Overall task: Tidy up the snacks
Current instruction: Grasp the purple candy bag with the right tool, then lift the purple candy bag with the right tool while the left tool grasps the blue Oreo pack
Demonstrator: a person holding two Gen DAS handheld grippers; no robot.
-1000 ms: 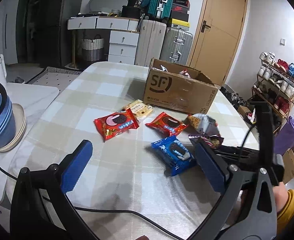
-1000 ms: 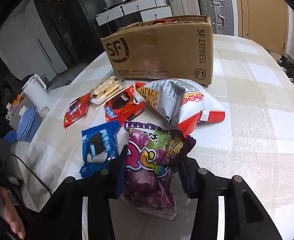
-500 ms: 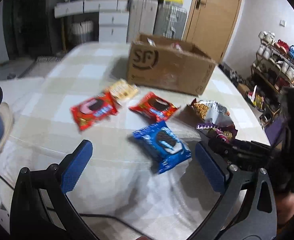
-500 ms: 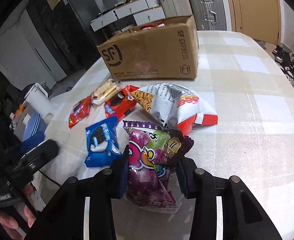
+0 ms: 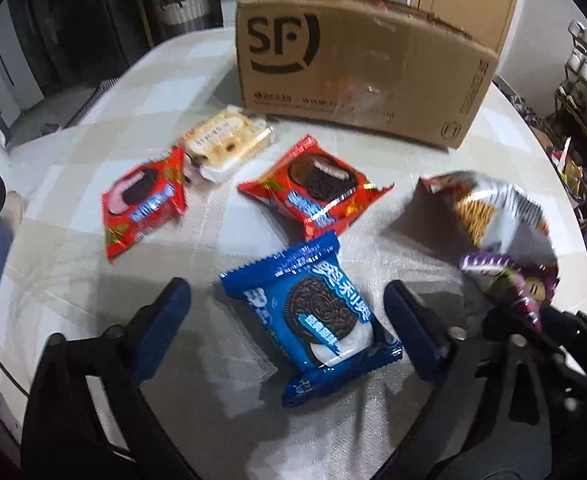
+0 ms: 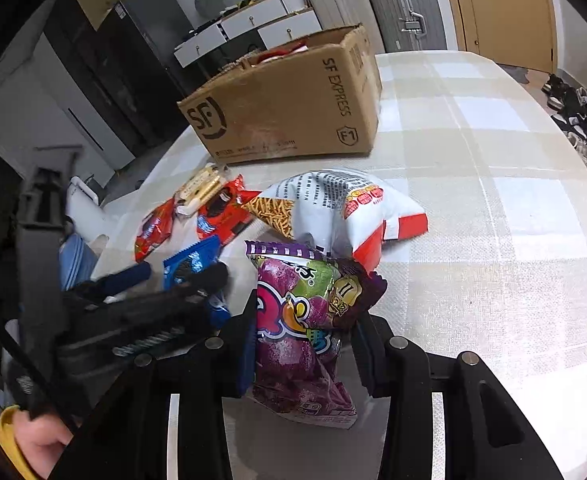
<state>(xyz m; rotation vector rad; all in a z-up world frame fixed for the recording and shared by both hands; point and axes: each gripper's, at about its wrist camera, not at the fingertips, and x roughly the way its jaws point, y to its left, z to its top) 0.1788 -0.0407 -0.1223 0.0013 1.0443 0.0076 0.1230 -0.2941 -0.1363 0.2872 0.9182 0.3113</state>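
The crinkly purple candy bag is being kept clamped in the right gripper, probably for the brown cardboard box at 12 o'clock, while the blue foil cookie packet on the table is being straddled by the left gripper, closing but not yet touching it.

Black tools — blue pads, yellow sleeve.

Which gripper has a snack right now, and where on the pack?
The right gripper pinches the purple snack bag across its middle. The left gripper is closing around the blue cookie pack, not yet touching.
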